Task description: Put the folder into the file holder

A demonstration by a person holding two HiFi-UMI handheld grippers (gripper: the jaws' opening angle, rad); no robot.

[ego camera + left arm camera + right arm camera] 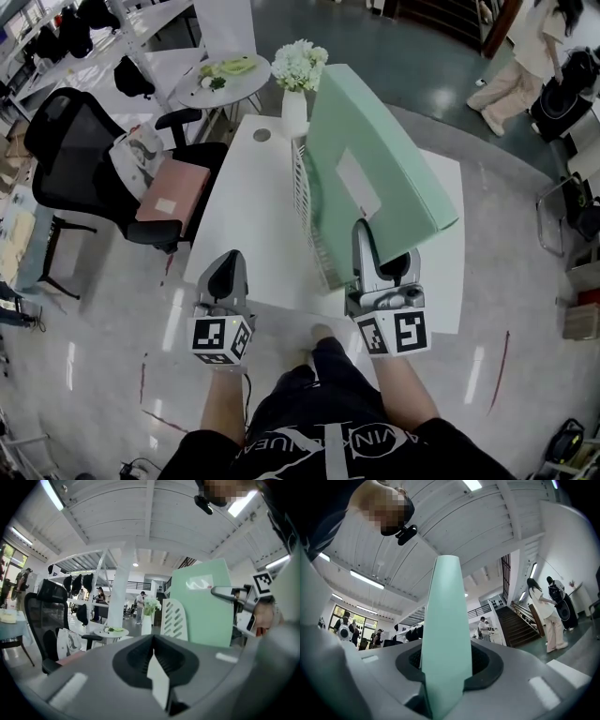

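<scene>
1. Clamping the green folder (pixel 375 141) by its near edge, the right gripper (pixel 380 248) holds it tilted over the white file holder (pixel 305 202) on the table (pixel 239 211)
2. The left gripper (pixel 225 272) is closed and empty
3. Remaining, I judge: seat it fully, release

The grey plastic right gripper (pixel 445 681) had its two jaws clamped on a thin mint-green plastic folder (pixel 446 620), which stood edge-on (a tall, narrow, round-topped strip) up the middle of the view. Above it spread a white ribbed ceiling (pixel 440 522) with a long strip light (pixel 365 580). At right, a dark wooden staircase (pixel 518 625) climbed away, and a person in pale clothes (pixel 548 616) stood beside it.
</scene>
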